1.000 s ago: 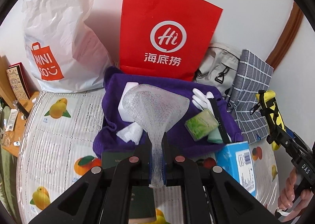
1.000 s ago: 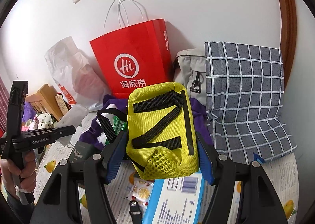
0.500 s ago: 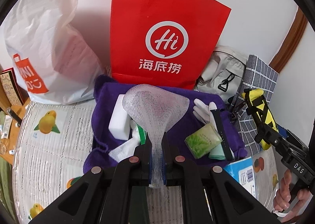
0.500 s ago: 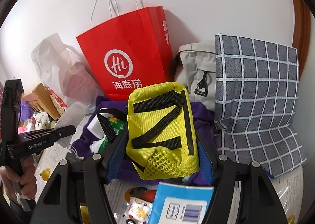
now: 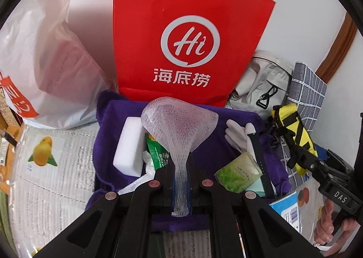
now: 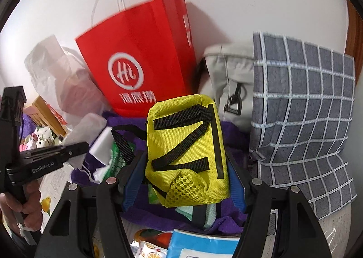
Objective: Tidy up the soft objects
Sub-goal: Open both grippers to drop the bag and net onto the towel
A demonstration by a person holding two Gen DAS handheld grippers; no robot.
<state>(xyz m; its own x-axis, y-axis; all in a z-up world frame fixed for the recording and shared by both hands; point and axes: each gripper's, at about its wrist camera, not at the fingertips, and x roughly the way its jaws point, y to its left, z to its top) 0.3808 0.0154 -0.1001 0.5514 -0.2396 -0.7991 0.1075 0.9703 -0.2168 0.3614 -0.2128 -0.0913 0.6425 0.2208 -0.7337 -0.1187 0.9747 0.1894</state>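
With left gripper (image 5: 180, 186) pinching the mesh sleeve (image 5: 179, 126) and right gripper (image 6: 185, 180) clamping the yellow pouch (image 6: 185, 156), lower both gently onto the purple towel (image 5: 217, 156), clear of the white block (image 5: 129, 144), before releasing.

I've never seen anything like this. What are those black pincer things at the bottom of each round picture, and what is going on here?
There is no robot here: a person holds a two-finger gripper in each hand, and each carries a wide-angle camera looking along its fingers, hence the round pictures. The left gripper is pinched shut on a white foam net sleeve. The right gripper squeezes a yellow pouch with black straps. Below both lies a purple towel already holding a white sponge block, white gloves and a green packet. A red paper bag and a grey checked cushion stand against the wall behind.
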